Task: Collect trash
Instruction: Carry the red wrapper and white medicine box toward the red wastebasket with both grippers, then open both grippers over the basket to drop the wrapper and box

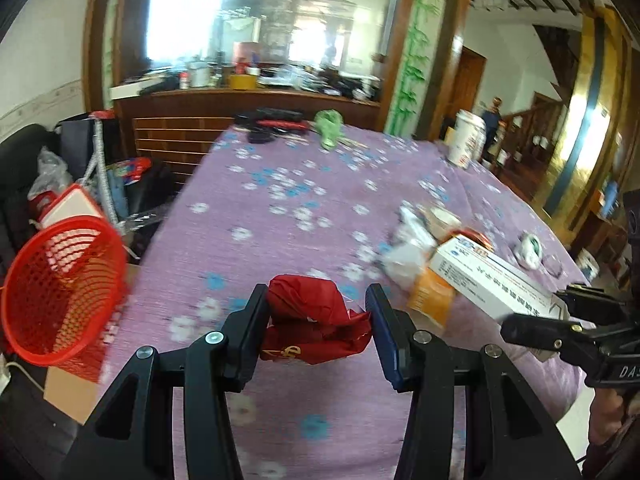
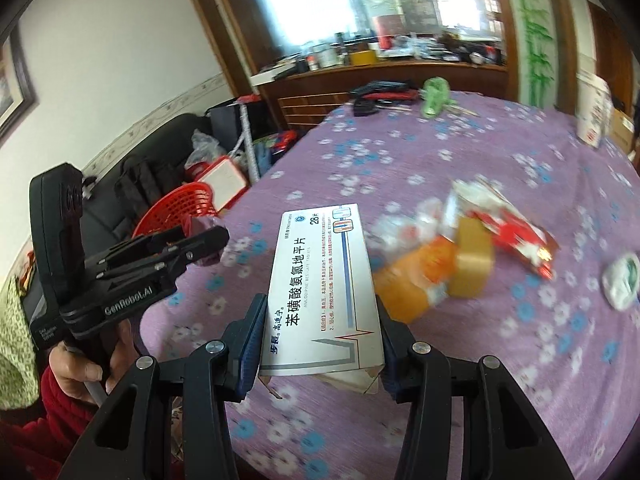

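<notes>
Left gripper (image 1: 316,312): fingers clenched on a crumpled red wrapper (image 1: 316,316) with a gold emblem, held above the near part of the worktop (image 1: 280,208). In the right wrist view the same gripper (image 2: 200,246) appears at left, gripped by a bare hand (image 2: 86,364).

Right gripper (image 2: 320,320): fingers clenched on the two long sides of a white medicine box (image 2: 320,280) printed with Chinese text and "28"; the box's near end flap hangs open. In the left wrist view this gripper (image 1: 560,312) enters from the right edge with the box (image 1: 488,276) pointing toward the trash pile.

Worktop: covered in a purple cloth with white and blue flowers.

Trash lying on the worktop, centre-right, bunched together:
- orange packet (image 2: 416,284), touching the next item
- tan tape roll (image 2: 472,264)
- red-and-white wrapper (image 2: 516,240)
- crumpled white paper or plastic (image 1: 408,248), blurred

Apart from the pile, to its right: a small white-and-green crumpled piece (image 2: 622,280).

Far end of worktop: green plastic bag (image 1: 328,128), black-and-red items (image 1: 272,122) too blurred to identify, white paper cup (image 1: 466,140) at the right edge.

Red mesh basket (image 1: 60,284): off the worktop's left side, tilted with its mouth toward the camera; what it rests on cannot be told.
</notes>
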